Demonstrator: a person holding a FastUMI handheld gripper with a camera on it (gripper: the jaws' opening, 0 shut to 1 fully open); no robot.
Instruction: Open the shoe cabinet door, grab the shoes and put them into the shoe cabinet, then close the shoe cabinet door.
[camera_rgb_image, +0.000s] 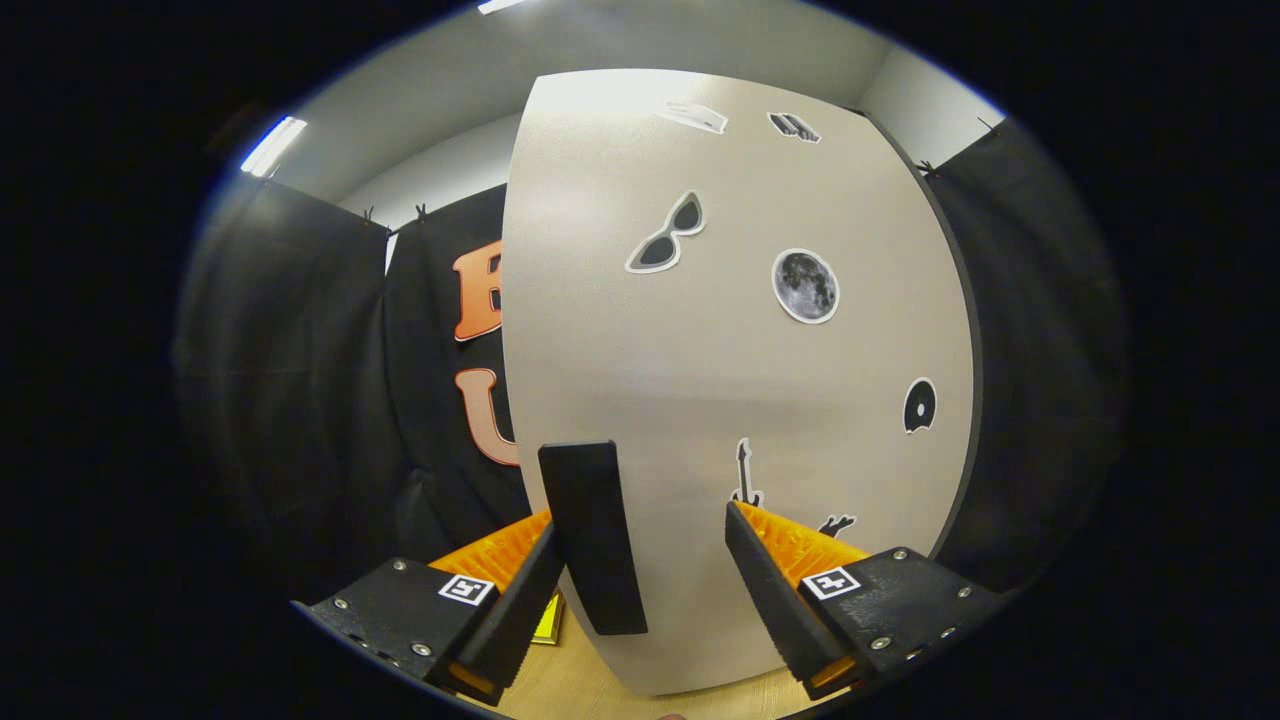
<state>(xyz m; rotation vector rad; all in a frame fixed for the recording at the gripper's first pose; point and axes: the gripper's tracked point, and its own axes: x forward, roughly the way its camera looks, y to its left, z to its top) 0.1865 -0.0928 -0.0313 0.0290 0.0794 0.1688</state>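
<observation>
Shoe cabinet door (720, 380): grey panel, sticker-decorated, centre of frame, close ahead. Black handle (592, 535): lower centre, on door's left edge, between fingers, nearer left one. Gripper (640, 560): fingers apart, bottom of frame. Wooden floor (560, 685) beneath.

1. We count one shoe cabinet door (640, 330), a pale panel filling the space ahead of us.
2. One black handle (592, 535) sits on the door, lying between our fingers nearer the left one.
3. We count seven stickers (805, 286) on the door: sunglasses, a moon, a disc, a guitar, a small dark shape beside the guitar, and two near the top.
4. Our one gripper (645, 590) has two fingers (770, 590), spread apart.
5. Two ceiling lights (272, 146).
</observation>
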